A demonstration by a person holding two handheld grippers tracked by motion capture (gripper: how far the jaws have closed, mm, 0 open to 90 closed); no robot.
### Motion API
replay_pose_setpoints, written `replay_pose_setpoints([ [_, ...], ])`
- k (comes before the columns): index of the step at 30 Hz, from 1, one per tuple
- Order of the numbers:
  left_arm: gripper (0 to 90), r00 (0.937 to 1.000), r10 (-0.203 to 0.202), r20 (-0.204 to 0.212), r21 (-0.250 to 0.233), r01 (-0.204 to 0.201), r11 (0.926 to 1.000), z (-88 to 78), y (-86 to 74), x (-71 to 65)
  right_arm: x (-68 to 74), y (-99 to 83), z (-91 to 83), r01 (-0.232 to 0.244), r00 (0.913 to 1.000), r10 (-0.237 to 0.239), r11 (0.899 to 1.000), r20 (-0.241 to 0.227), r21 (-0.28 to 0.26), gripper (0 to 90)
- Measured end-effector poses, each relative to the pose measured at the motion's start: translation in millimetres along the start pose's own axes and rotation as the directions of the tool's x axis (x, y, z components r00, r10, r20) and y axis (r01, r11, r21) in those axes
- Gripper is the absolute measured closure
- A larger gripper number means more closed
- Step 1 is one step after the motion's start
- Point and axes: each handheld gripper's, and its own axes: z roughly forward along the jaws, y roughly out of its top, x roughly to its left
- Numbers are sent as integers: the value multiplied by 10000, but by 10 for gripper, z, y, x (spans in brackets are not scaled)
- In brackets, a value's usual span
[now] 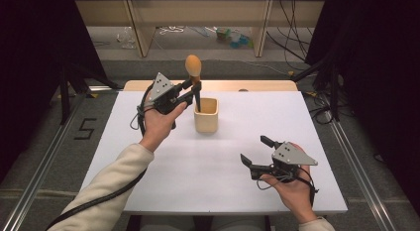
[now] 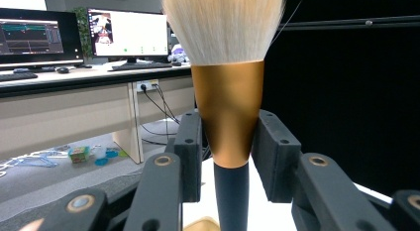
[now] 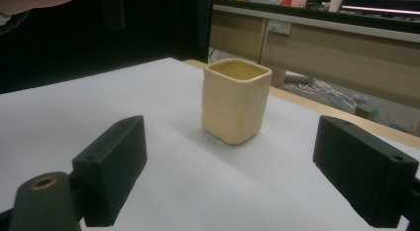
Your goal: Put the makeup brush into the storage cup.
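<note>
The fingers (image 1: 186, 88) of the left gripper (image 1: 190, 90) are clenched on a makeup brush (image 1: 193, 72), seen from the high view with its bristle head up and its dark handle reaching down into the mouth of a cream cup (image 1: 206, 115) that stands near the middle of the white table (image 1: 208, 191). The right gripper (image 1: 253, 152) rests lower right, well apart from the cup, its jaws released and holding nothing.

In the left gripper view, the pads (image 2: 189, 151) press on both sides of the brush's gold collar (image 2: 229, 112), just above the dark handle (image 2: 232, 196); the pale bristles (image 2: 223, 23) fan out overhead. The cup's rim (image 2: 202, 224) peeks in at the bottom edge, directly under the handle.

In the right gripper view, the cup (image 3: 236, 99) stands upright between the wide-apart fingers (image 3: 111, 166), farther off and untouched.

The step in hand looks like standing the brush in the cup. To do it well, keep the handle upright and centred over the opening, lower until the tip meets the bottom, and only then let go; the light cup may tip if the handle drags on its wall, so the free gripper could steady it.
</note>
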Motion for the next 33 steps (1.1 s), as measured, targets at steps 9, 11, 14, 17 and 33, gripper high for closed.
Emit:
replay_pose_setpoints([
  [9,661,10000,-19,-30,-26,19,10000,58,11,19,-5,-3,2,9,10000,-9,10000,-37,-13,144],
  [11,660,10000,4,-28,-49,-4,10000,70,17,16,-5,-4,2,18,10000,-18,10000,-25,2,144],
  [14,660,10000,18,-37,-13,-18,10000,89,23,20,-4,-3,1,-1,10000,1,10000,-27,-10,144],
  [17,660,10000,21,-46,-36,-21,10000,114,30,29,-5,-6,5,6,10000,-6,10000,3,-71,144],
  [33,660,10000,-37,-86,-24,37,10000,185,24,40,-6,-6,0,-39,10000,39,10000,-3,-57,144],
])
